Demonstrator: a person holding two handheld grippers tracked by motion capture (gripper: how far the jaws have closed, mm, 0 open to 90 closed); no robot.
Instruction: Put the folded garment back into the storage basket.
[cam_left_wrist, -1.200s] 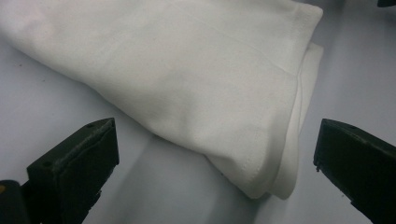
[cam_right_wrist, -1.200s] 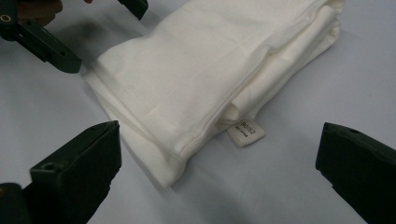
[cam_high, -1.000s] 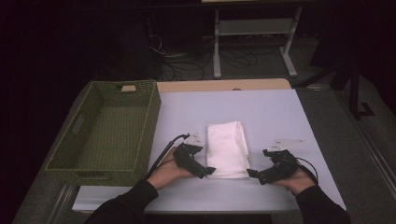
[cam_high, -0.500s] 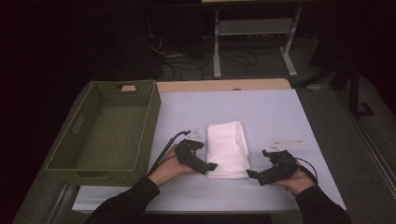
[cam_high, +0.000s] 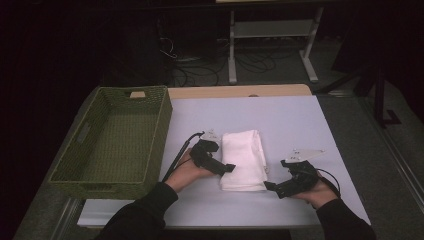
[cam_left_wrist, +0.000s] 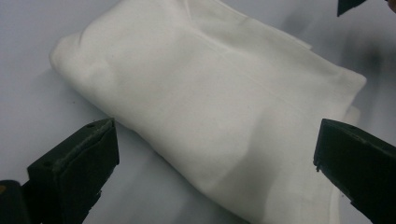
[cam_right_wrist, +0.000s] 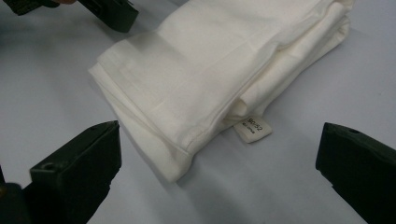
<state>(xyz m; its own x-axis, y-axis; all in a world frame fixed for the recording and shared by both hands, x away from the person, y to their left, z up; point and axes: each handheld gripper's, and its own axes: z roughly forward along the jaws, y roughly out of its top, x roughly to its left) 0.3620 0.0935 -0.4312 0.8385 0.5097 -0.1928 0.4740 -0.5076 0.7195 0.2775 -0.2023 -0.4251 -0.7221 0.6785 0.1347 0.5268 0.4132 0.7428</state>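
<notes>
A folded white cloth (cam_high: 244, 159) lies on the pale table, long side running away from me. My left gripper (cam_high: 227, 168) sits at its left edge, jaws open, tips just over the cloth's left side. In the left gripper view the cloth (cam_left_wrist: 219, 107) spreads between the wide-apart jaws of the left gripper (cam_left_wrist: 215, 172). My right gripper (cam_high: 269, 186) rests at the cloth's near right corner, open. In the right gripper view the folded corner (cam_right_wrist: 205, 88) with a small label (cam_right_wrist: 252, 129) lies ahead of the right gripper (cam_right_wrist: 217, 177), nothing held.
A green woven basket (cam_high: 150, 145) stands empty at the table's left side. The pale table sheet (cam_high: 290, 120) is bare behind and to the right of the cloth. A metal stand (cam_high: 270, 35) and cables lie on the dark floor beyond the far edge.
Both grippers have edged a little closer to the cloth, the left one's tips now reaching over its left side. The cloth has not moved.
</notes>
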